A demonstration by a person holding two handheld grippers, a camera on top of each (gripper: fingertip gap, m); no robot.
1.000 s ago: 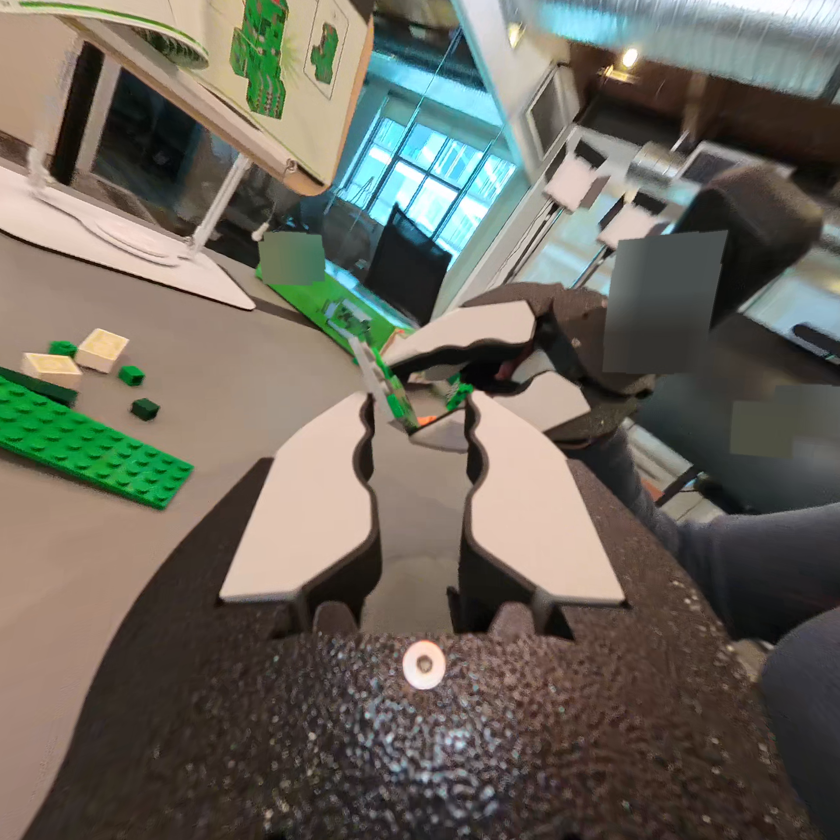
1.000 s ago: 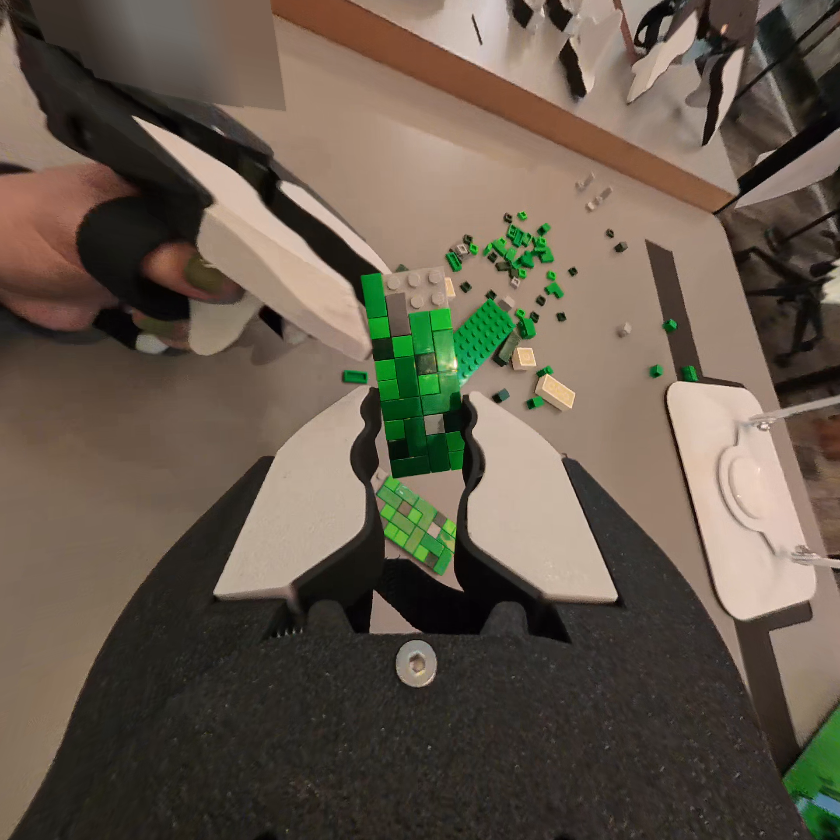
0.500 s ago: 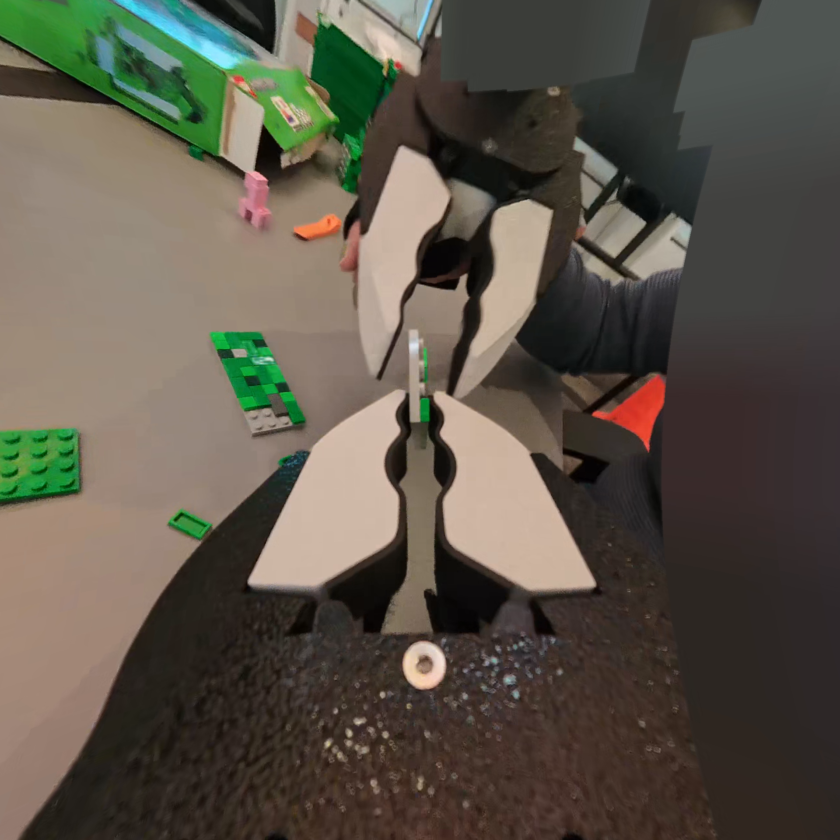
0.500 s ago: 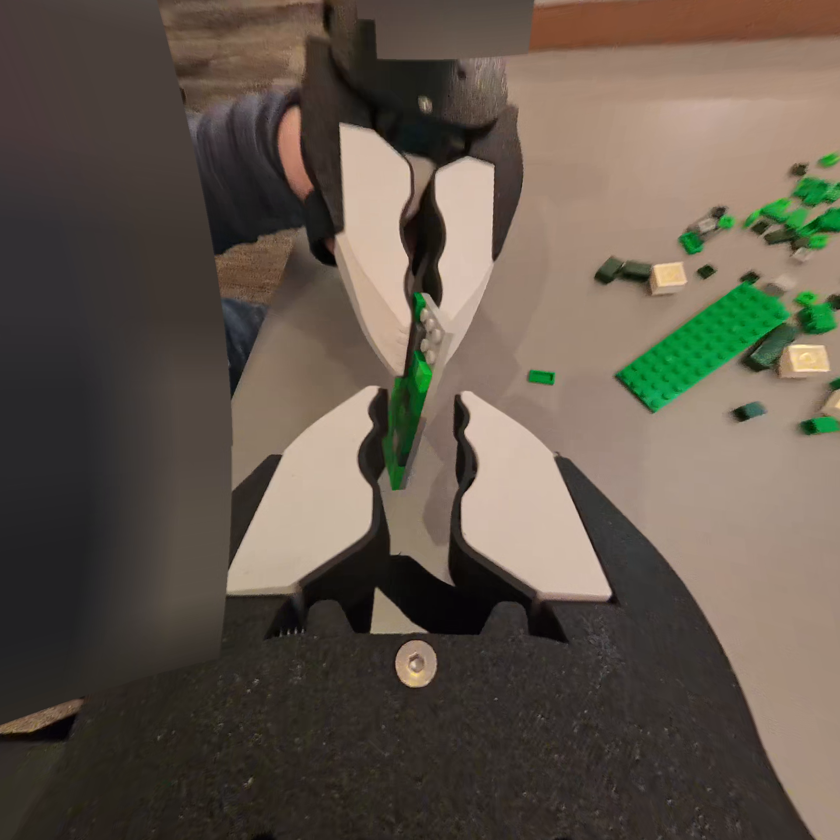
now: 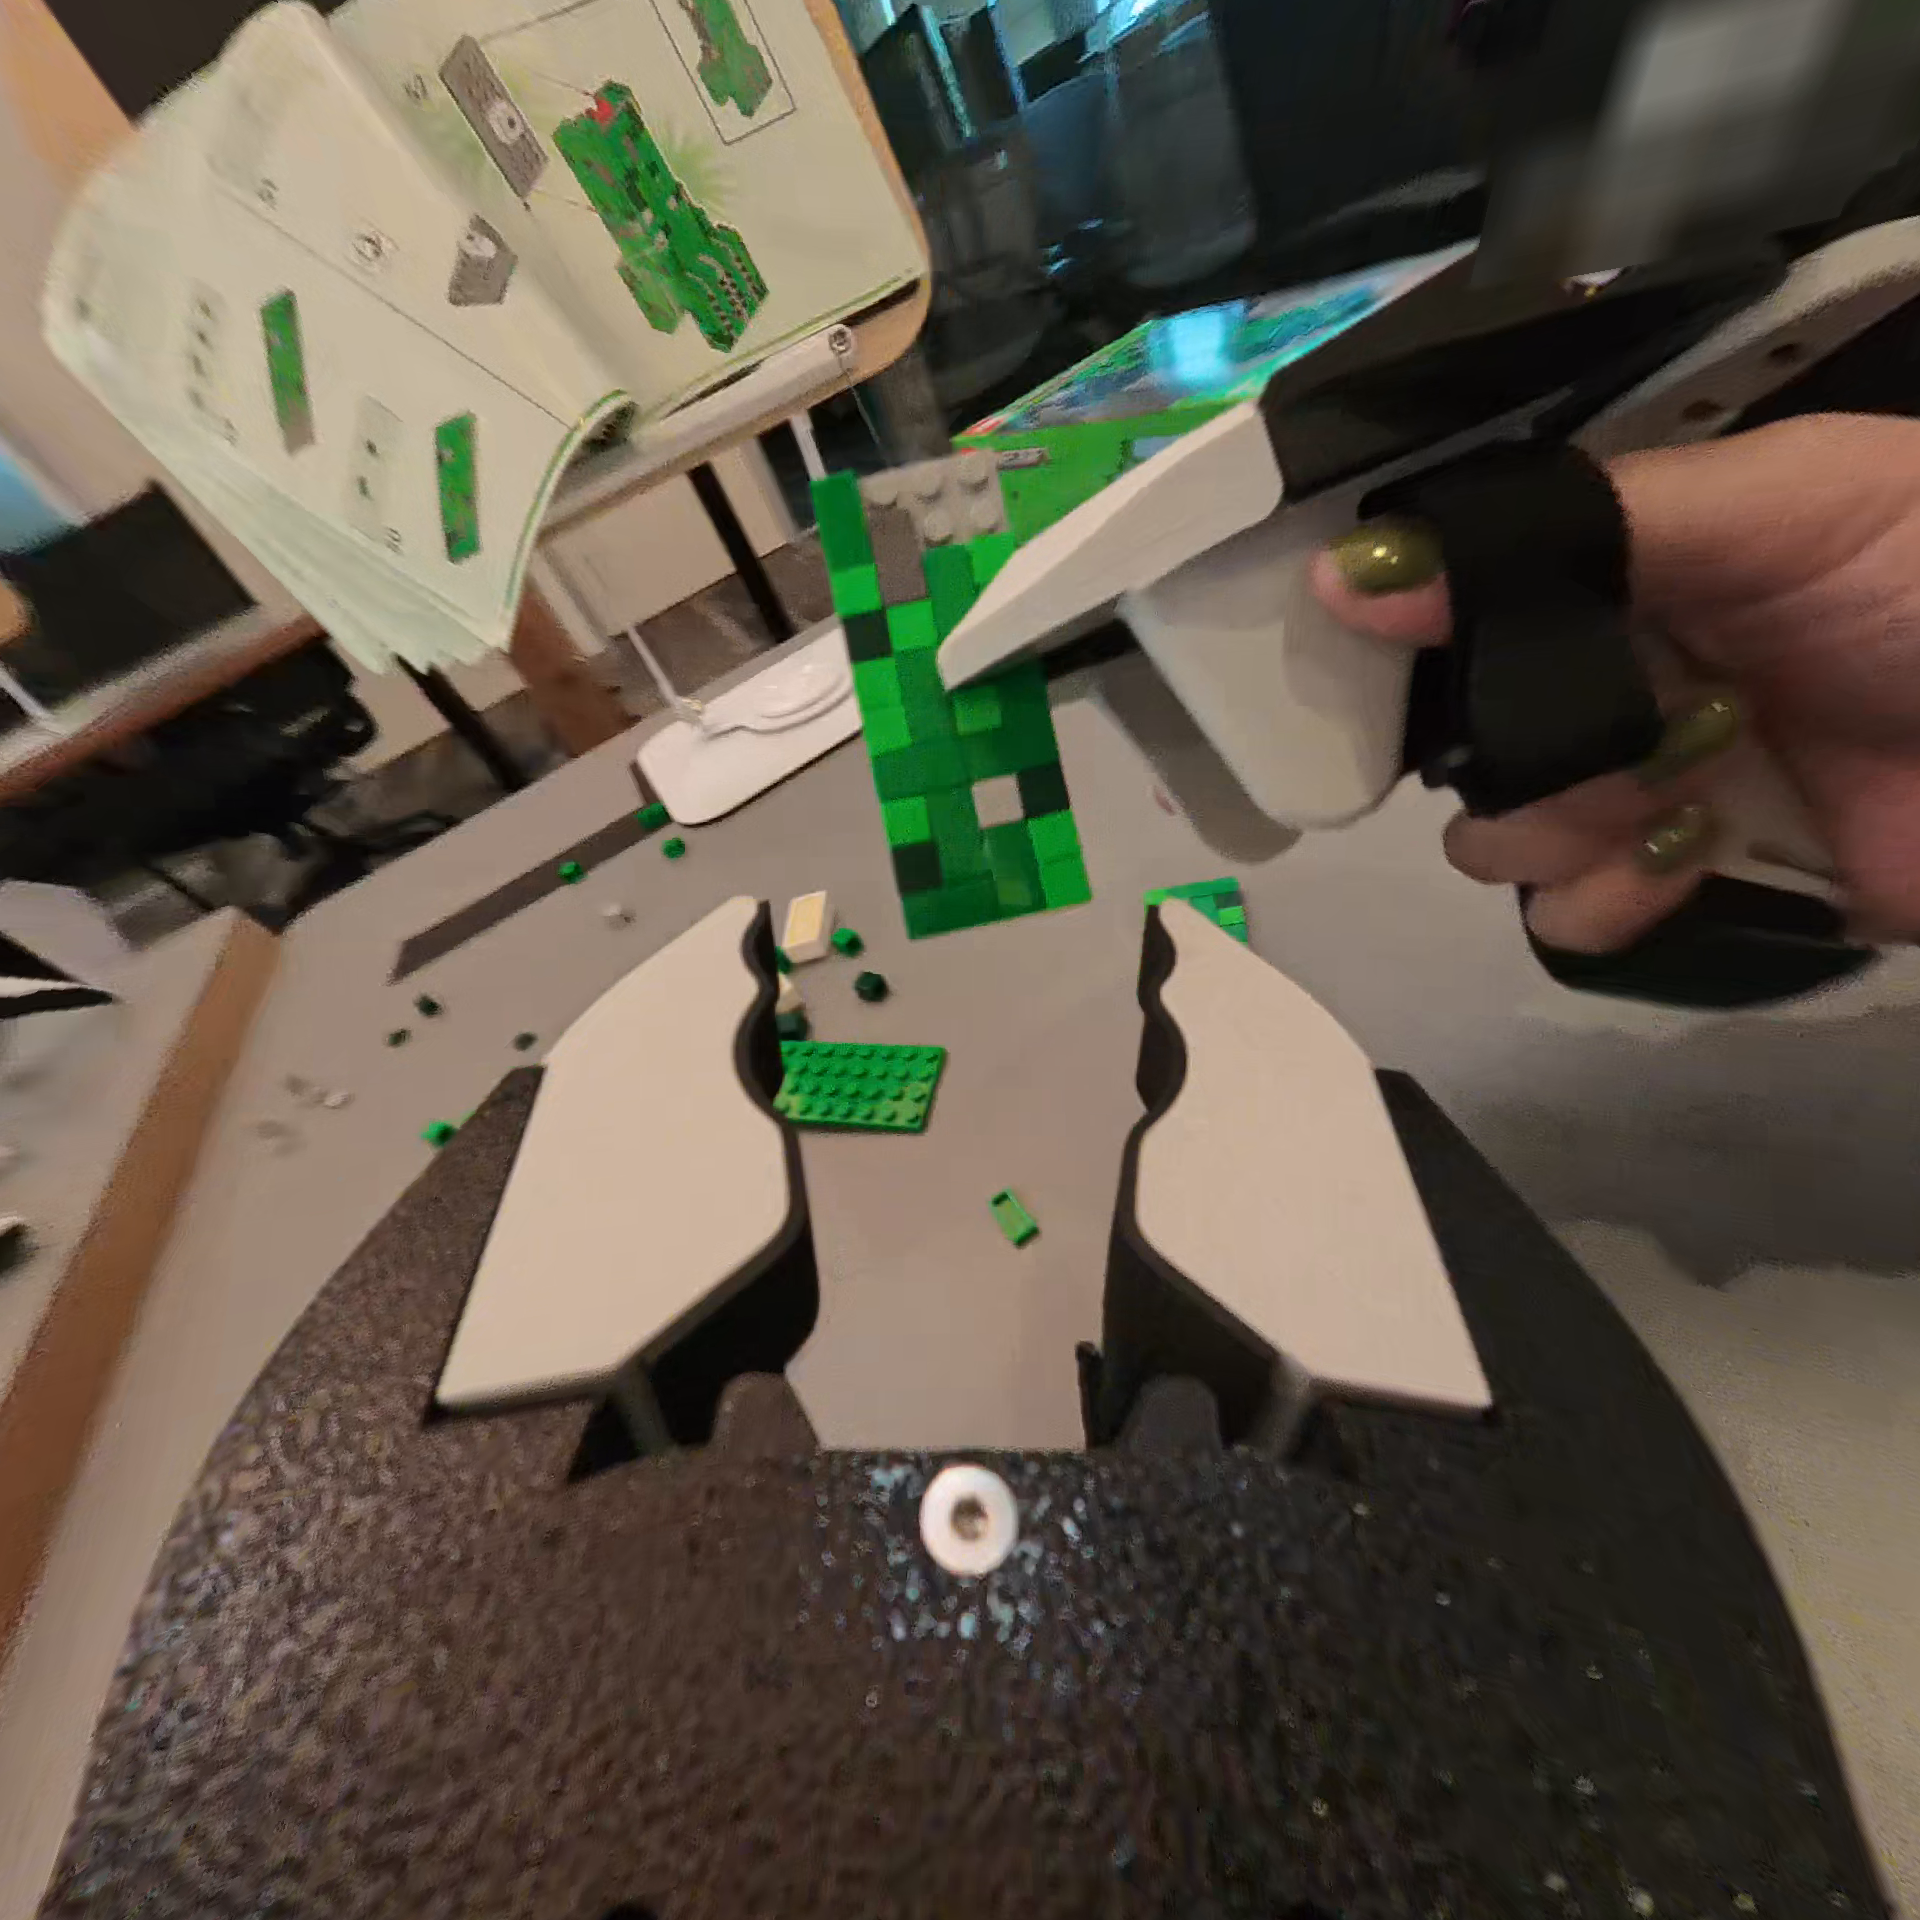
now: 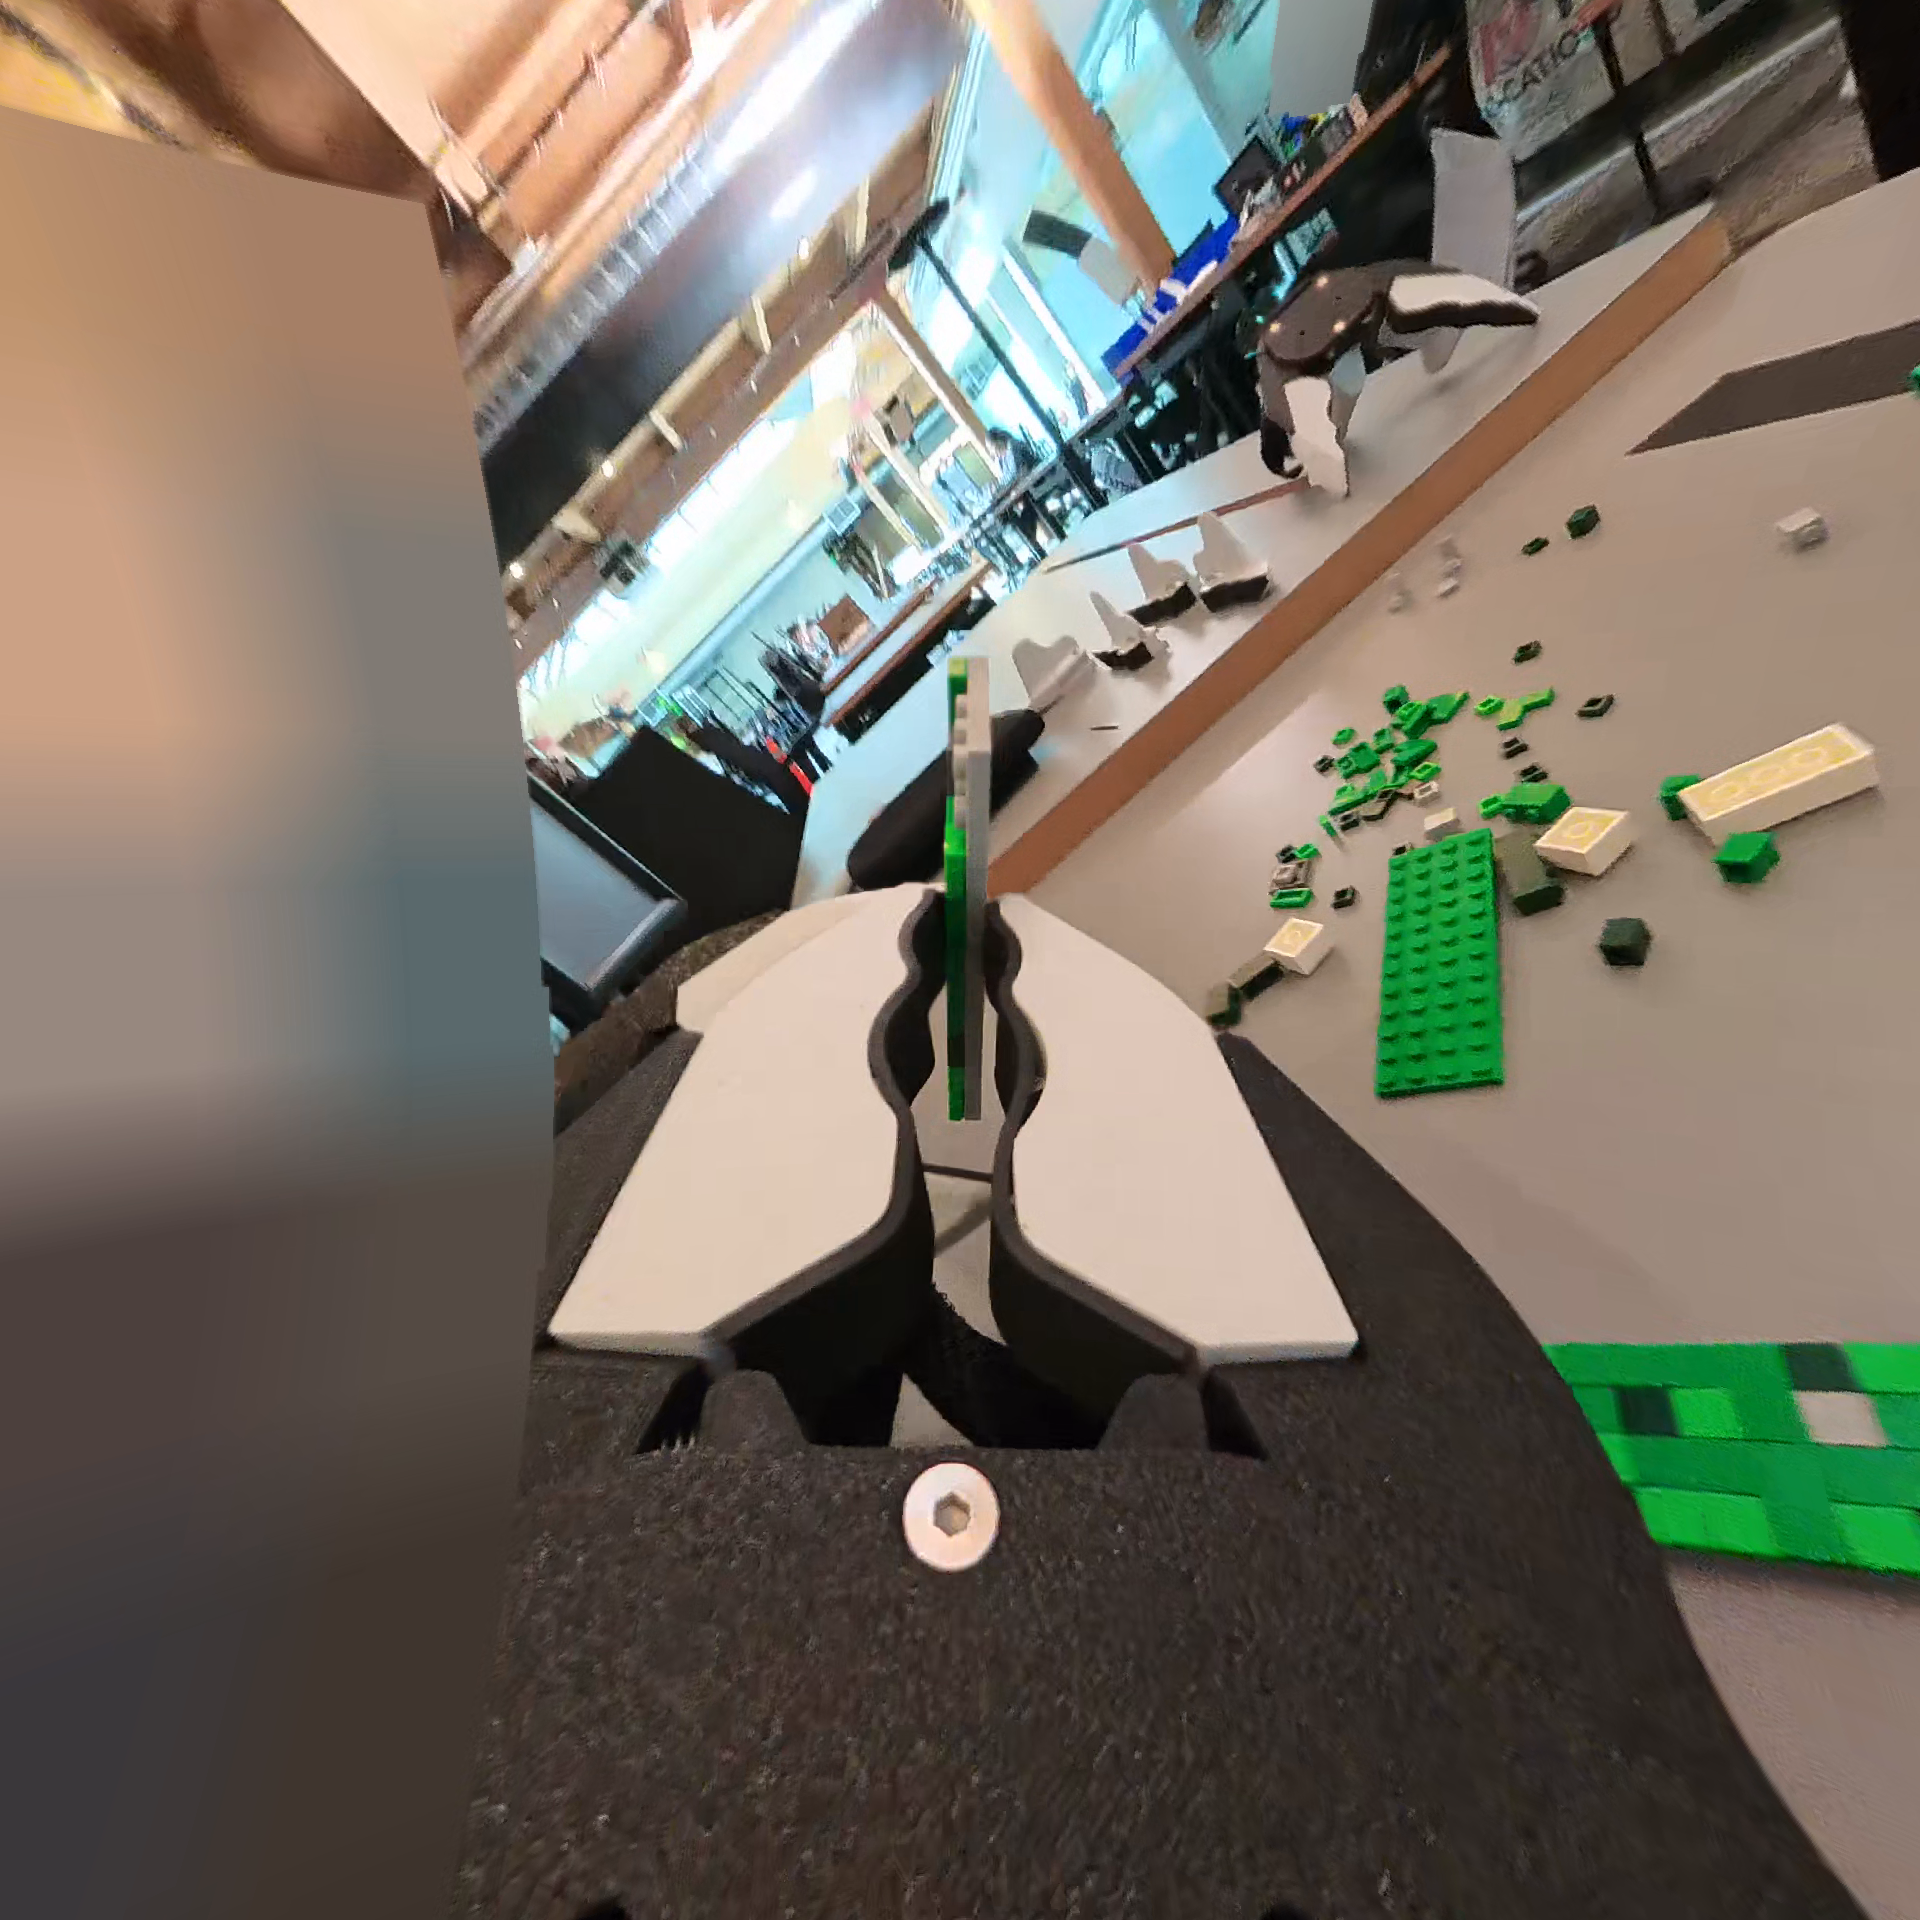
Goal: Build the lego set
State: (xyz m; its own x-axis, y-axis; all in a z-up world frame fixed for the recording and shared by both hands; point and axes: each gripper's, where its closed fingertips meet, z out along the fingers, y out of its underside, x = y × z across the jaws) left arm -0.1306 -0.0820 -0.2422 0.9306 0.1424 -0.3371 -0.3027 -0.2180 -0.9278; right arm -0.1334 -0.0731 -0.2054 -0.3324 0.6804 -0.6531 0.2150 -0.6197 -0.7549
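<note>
A: What has the right claw [image 6: 961, 920] got?

B: Its pads are pinched tight on a thin green-and-grey tiled panel [image 5: 951, 707], gripped by its faces and held upright in the air above the surface [image 5: 1039, 1351].

A: And the left claw [image 5: 956, 925]?

B: Spread wide, holding nothing, just below the panel's lower edge. A green studded plate [image 5: 857, 1086] lies flat under it, with loose bricks [image 6: 1455, 748] towards the far edge.

A: Any advice?

B: I'd keep the panel square and the grip firm.
</note>
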